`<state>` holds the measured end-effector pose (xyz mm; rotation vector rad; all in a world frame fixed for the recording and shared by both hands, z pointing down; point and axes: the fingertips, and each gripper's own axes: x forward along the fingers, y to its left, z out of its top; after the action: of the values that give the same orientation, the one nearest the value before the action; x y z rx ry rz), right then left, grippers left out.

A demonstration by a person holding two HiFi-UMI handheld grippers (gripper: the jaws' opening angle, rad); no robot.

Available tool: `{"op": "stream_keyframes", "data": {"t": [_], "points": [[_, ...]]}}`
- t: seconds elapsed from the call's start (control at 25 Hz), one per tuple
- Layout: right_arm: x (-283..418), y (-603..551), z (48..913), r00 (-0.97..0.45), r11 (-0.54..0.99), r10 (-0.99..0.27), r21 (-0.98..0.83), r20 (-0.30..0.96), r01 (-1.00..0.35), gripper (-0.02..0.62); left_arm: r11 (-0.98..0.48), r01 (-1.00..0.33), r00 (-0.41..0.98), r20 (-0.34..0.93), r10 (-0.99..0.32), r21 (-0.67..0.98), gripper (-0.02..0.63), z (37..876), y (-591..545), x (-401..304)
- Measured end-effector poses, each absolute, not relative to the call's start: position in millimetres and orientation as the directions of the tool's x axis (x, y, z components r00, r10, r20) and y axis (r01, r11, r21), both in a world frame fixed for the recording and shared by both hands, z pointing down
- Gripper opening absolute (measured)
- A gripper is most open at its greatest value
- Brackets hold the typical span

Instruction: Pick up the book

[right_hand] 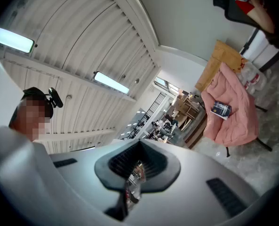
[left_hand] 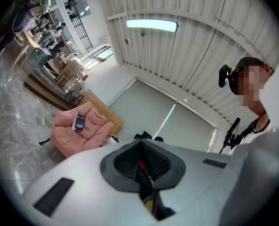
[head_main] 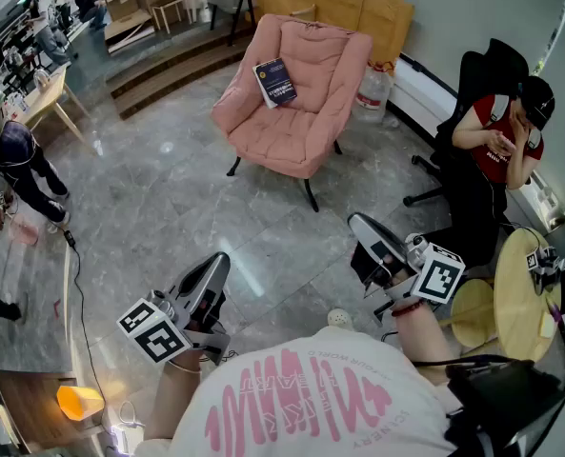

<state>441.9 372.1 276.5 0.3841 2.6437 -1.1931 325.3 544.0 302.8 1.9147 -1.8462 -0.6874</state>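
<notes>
Book dark blue, white print, propped in pink armchair; left claw, right claw closed, empty.

Book: cover print too small to read. Your shirt, cut off at btm edge, hides yr upper arms. Armchair hides one back leg.

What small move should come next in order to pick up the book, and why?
Probably step closer to the pink armchair first. The book rests on its seat, well across the floor from both grippers. The left gripper and the right gripper are both shut and empty, so one will need to open on the way.
</notes>
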Motion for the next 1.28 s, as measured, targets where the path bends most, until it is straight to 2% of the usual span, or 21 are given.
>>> {"op": "stream_keyframes", "data": {"t": [0.44, 0.6, 0.92, 1.28], "points": [[432, 380, 267, -0.934, 0.634, 0.175, -0.69, -0.312, 0.349, 0.009, -0.041, -0.818, -0.02, -0.1, -0.995, 0.574, 0.008, 295, 562, 318], [430, 378, 258, -0.915, 0.553, 0.154, -0.735, -0.373, 0.393, 0.009, -0.03, -0.823, -0.035, -0.102, -0.994, 0.567, 0.008, 294, 565, 315], [434, 346, 270, -0.92, 0.517, 0.109, -0.769, -0.377, 0.376, 0.009, 0.029, -0.832, -0.048, -0.02, -0.999, 0.553, 0.008, 312, 549, 313], [380, 291, 269, -0.92, 0.504, 0.15, -0.773, -0.361, 0.385, 0.009, 0.081, -0.865, -0.095, -0.004, -0.995, 0.495, 0.008, 297, 502, 280]]}}
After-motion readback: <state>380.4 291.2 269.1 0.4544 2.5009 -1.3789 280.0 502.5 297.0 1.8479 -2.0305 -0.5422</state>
